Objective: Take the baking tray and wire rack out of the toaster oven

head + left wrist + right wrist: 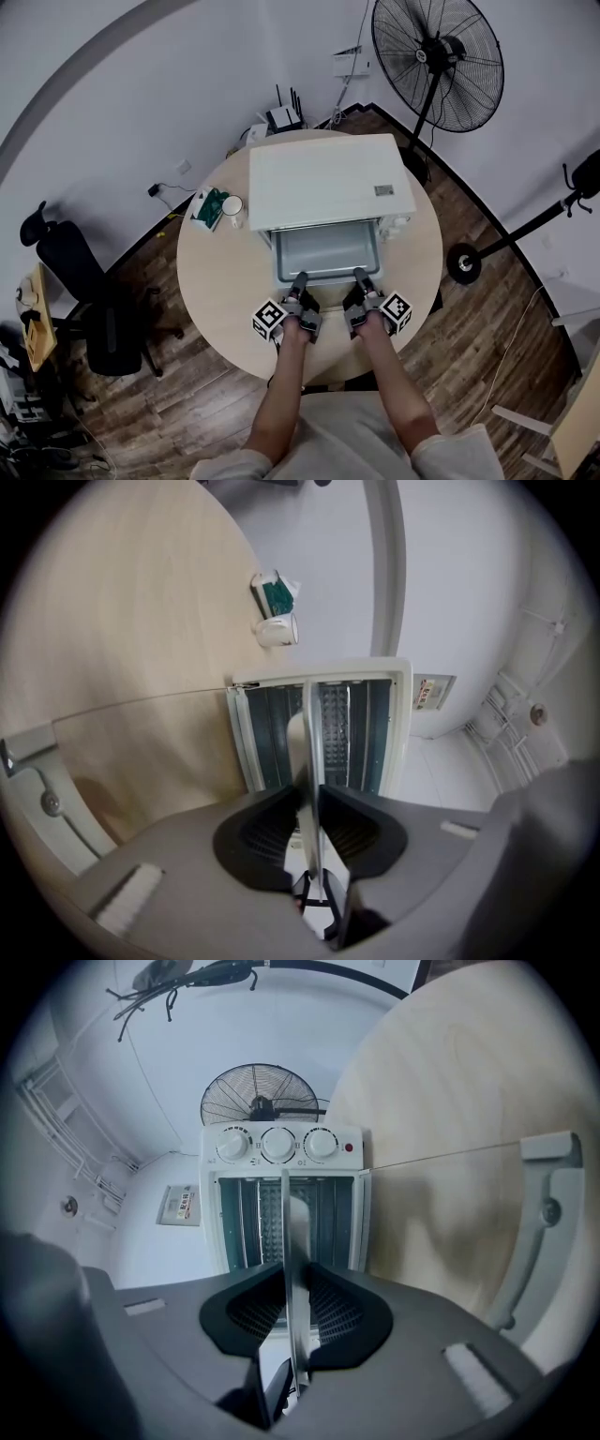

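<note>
The white toaster oven (pixel 328 178) stands on the round wooden table (pixel 216 281) with its front open. A grey baking tray (pixel 326 251) sticks out of the opening toward me. My left gripper (pixel 300 281) and right gripper (pixel 359 277) each hold the tray's near rim, left and right of its middle. In the left gripper view the tray's thin metal rim (pixel 309 752) runs edge-on between the left gripper (pixel 312 794) pads, which are shut on it. The right gripper (pixel 295 1274) grips the rim (pixel 287 1232) the same way. Behind it a grid pattern (pixel 272 1218) shows inside the oven.
The oven's glass door with its handle (pixel 548 1213) hangs open over the table in front. A white mug (pixel 232 206) and a green-and-white packet (pixel 209 206) sit left of the oven. A standing fan (pixel 437 61) is behind the table, an office chair (pixel 84 291) at the left.
</note>
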Demonstrator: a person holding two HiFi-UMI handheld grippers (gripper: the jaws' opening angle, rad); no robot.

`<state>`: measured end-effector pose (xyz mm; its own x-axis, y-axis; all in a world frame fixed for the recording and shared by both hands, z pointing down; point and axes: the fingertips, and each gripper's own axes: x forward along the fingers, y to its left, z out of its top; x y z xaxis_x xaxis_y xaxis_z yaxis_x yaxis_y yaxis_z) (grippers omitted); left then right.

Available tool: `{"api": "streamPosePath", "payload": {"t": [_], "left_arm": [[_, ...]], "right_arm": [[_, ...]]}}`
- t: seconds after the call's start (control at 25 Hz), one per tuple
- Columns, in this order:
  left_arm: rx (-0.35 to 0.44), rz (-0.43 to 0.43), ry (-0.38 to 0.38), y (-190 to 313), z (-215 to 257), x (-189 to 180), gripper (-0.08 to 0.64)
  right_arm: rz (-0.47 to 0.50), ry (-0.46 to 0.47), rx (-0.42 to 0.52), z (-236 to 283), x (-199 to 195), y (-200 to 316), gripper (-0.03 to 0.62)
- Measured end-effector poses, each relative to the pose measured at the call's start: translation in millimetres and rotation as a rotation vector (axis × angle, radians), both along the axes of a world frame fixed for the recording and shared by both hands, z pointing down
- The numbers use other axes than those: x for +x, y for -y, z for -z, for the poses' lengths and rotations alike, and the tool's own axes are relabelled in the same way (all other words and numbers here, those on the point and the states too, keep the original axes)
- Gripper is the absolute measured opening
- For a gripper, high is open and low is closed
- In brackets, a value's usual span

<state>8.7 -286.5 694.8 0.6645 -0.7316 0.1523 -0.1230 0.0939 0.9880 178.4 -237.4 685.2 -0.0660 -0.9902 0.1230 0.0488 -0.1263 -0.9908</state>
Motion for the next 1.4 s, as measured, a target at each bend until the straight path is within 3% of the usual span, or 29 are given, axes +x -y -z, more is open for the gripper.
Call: {"api": "streamPosePath", "payload": {"t": [0.56,0.84,1.2,1.4], "left_arm": [[0.004,-0.060,-0.009,-54.1,0.6,-18.7,0.135],[0.018,-0.080,-0.015,-80.4,3.0,-43.2,0.135],[0.032,-0.025,-0.020,-102.4,0.5,-105.8,0.135],[0.032,0.052,-0.033,-110.6,-3.4,-155.2,0.135]], "right_arm": [[-0.034,-0.025,0.005,-3.0,-19.5,-60.4,0.071],[-0.057,-0.012,-0.002,2.0,-48.0,-92.0,0.071],[0.015,-0.025,0.001,-4.0,-106.1,-104.7,0.071],[0.095,-0.021,-0.010,-7.5,-152.6,-99.7,0.071]]}}
